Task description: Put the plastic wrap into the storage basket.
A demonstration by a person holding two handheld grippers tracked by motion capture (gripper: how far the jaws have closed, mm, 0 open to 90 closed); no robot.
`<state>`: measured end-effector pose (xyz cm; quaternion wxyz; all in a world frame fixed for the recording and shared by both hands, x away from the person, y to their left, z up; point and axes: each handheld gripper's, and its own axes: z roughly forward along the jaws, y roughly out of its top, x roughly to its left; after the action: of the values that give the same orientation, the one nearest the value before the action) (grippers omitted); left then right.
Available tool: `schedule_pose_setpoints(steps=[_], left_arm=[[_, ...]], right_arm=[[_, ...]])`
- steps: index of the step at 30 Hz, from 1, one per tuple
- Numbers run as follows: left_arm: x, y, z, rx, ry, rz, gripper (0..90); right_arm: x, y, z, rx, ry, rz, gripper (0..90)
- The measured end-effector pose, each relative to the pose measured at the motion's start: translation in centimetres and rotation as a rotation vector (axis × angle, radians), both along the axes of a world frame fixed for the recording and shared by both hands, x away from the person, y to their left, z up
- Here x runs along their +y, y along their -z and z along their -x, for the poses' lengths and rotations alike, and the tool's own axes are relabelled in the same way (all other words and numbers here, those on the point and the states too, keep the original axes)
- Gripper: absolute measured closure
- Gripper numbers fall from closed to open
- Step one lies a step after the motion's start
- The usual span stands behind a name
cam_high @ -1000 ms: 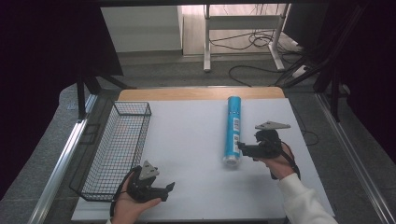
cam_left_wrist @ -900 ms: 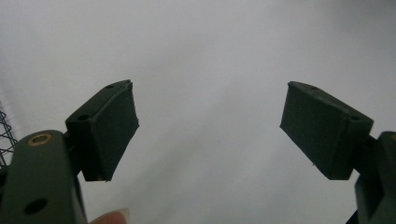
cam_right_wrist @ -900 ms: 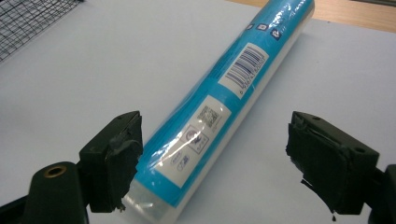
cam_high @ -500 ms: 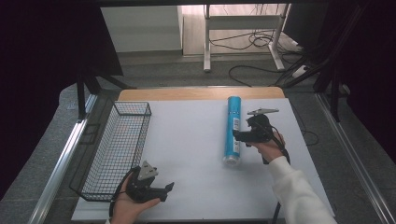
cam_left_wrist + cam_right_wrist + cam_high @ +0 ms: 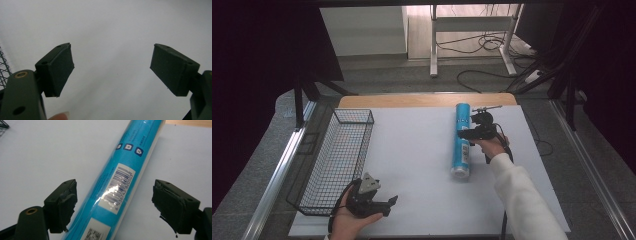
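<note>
Two grippers: both stood with jaws apart over the white table (image 5: 417,165).
Left gripper (image 5: 387,204): at about 7 o'clock on the table, nearest the person, jaws spread wide and empty, white surface between its pads (image 5: 58,68), just beside the wire basket (image 5: 337,155).
Right gripper (image 5: 468,134): at about 2 o'clock, jaws had just been closing yet stood clear of the tube, which lay between them.
Blue tube (image 5: 462,140): lay on its side, long axis running 12 to 6 o'clock, barcode label (image 5: 117,187) facing up.
Grip advice: I judged the jaws should straddle the tube squarely near mid-length, sink lower, then close evenly, since the slick round wrapper would likely roll or slip.
Basket: at 9 o'clock, well apart from the tube, probably the destination.
</note>
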<state>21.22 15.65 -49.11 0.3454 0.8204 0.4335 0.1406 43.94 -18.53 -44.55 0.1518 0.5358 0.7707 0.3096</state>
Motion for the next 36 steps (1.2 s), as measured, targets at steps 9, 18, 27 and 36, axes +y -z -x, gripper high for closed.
schedule_pose_setpoints(steps=[9, 18, 27, 36], left_arm=[[0.1, 0.1, -0.1, 0.004, 0.002, 0.001, 18.2], [0.0, 0.2, -0.1, 0.004, 0.007, 0.000, 18.2], [0.0, 0.3, -0.1, 0.007, 0.009, 0.002, 18.2], [0.0, 0.4, -0.2, 0.010, 0.014, -0.001, 18.2]], right_arm=[[0.7, 0.9, -2.8, 0.054, 0.037, 0.012, 20.7], [1.2, 1.5, -5.3, 0.092, 0.075, 0.039, 21.2], [1.4, 2.6, -7.5, 0.170, 0.110, 0.028, 21.4], [2.2, 3.9, -8.7, 0.262, 0.127, 0.065, 21.8]])
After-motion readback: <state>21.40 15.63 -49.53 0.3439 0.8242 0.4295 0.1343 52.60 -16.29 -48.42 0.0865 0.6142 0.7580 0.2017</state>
